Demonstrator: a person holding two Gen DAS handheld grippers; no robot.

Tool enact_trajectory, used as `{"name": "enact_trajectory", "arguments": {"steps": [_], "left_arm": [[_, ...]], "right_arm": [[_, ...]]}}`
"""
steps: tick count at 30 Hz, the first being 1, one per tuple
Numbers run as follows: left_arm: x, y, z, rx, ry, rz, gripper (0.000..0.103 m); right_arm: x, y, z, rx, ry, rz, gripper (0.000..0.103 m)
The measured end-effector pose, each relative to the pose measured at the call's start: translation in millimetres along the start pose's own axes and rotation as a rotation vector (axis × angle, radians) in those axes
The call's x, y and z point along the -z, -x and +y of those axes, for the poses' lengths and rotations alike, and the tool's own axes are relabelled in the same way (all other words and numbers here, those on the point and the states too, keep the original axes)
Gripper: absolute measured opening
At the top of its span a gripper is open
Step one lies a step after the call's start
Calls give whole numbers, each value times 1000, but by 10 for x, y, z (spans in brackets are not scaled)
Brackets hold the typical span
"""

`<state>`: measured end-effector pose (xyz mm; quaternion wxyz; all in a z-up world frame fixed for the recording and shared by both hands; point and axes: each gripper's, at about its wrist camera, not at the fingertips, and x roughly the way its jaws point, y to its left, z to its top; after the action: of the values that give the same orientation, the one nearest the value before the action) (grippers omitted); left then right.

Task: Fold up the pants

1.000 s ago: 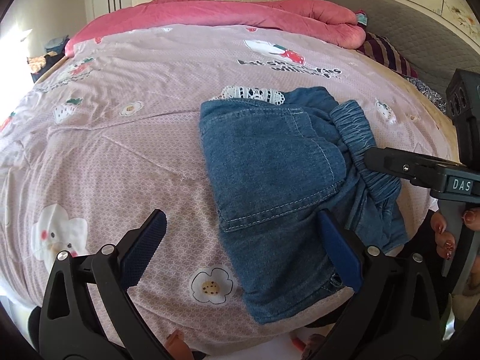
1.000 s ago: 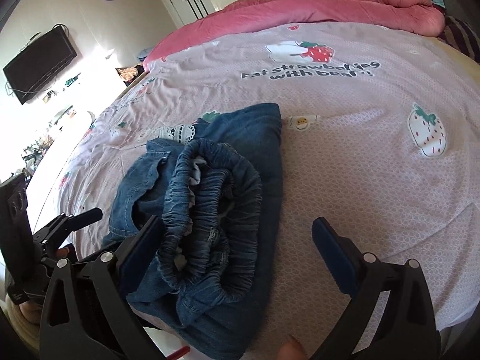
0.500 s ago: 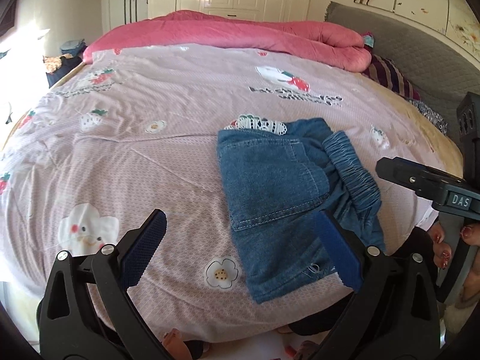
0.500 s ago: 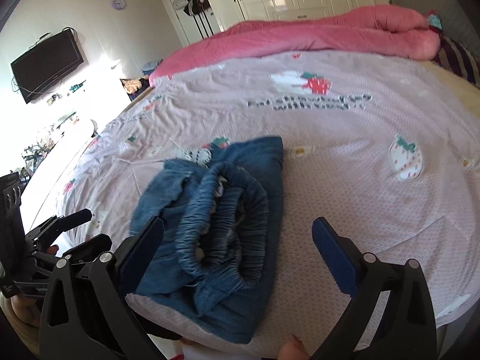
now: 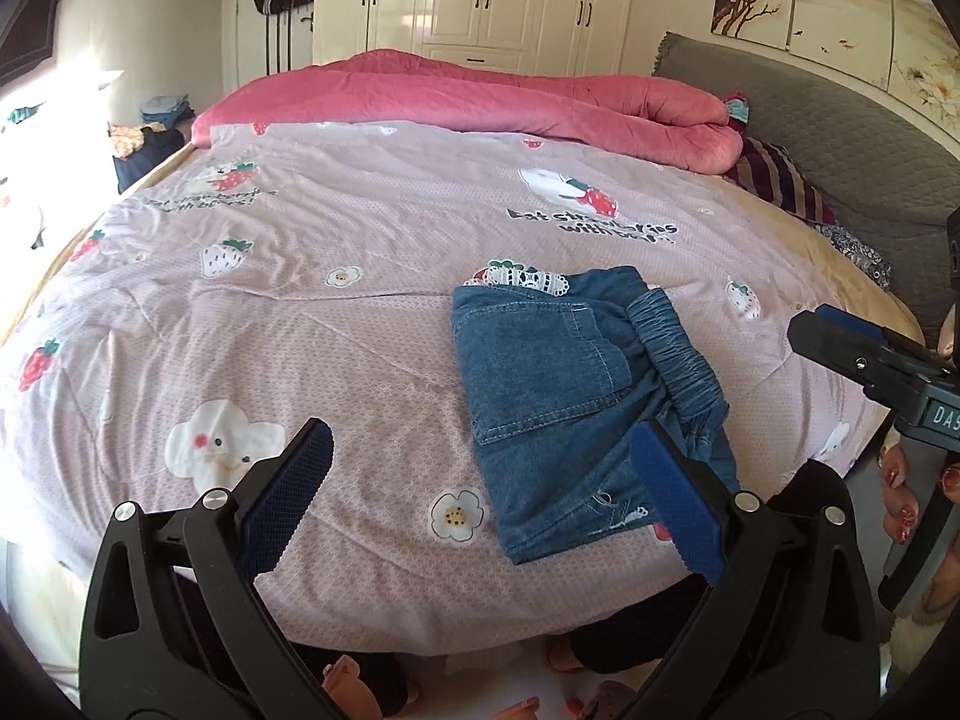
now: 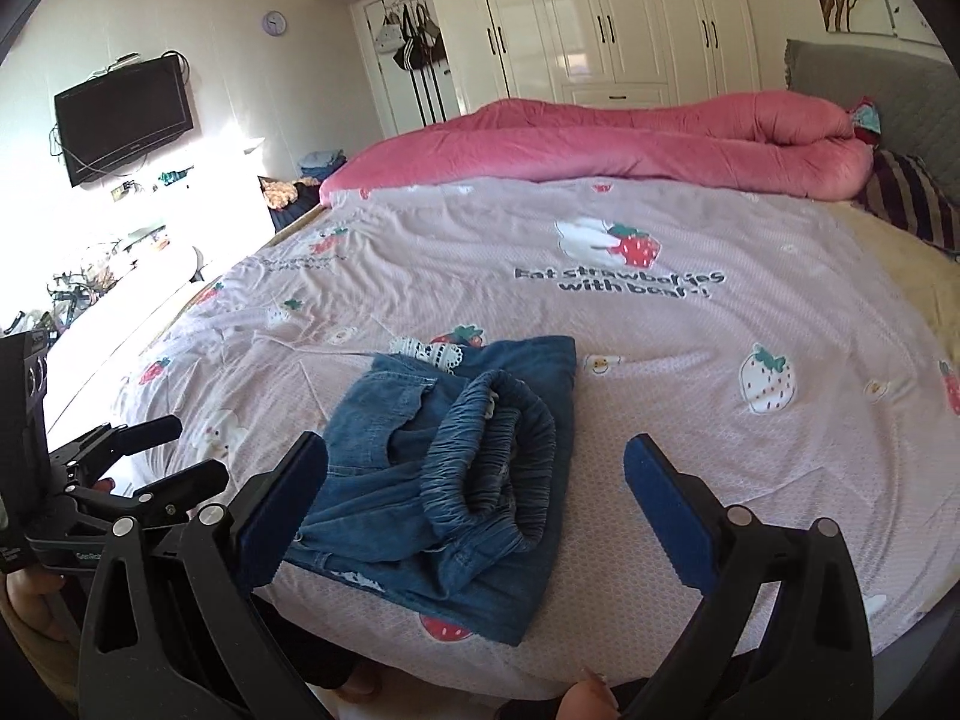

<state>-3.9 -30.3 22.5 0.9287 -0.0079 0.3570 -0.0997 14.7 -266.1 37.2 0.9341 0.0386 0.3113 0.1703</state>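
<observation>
Jaws apart on both the left gripper (image 5: 480,498) and right gripper (image 6: 477,495), hovering empty near the folded blue denim pants (image 5: 564,396) on the pink strawberry-print bed (image 5: 300,312).

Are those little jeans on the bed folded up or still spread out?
Folded. The denim pants lie as a compact layered bundle on the bedspread, elastic waistband on top, lace trim peeking out behind.

A wide bed spread with a pale pink strawberry-print quilt (image 5: 336,324) carries a folded bundle of blue denim pants (image 5: 564,396) near its front edge. Beyond the pants, along the far side, lies a rolled pink plush duvet (image 5: 480,96), with a dark striped pillow (image 5: 780,180) at its right end.
</observation>
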Motion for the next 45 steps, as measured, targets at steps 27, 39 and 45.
{"name": "enact_trajectory", "arguments": {"steps": [27,39,45], "left_arm": [[382,209,26,-20,34,-3,93],[669,182,-31,-3,37,48,93],[729,194,-45,-1,62,34,93]], "right_arm": [[362,425,166,34,52,-32,98],[598,380,212,71,56,-2,98],[740,311,202,75,43,25,98]]}}
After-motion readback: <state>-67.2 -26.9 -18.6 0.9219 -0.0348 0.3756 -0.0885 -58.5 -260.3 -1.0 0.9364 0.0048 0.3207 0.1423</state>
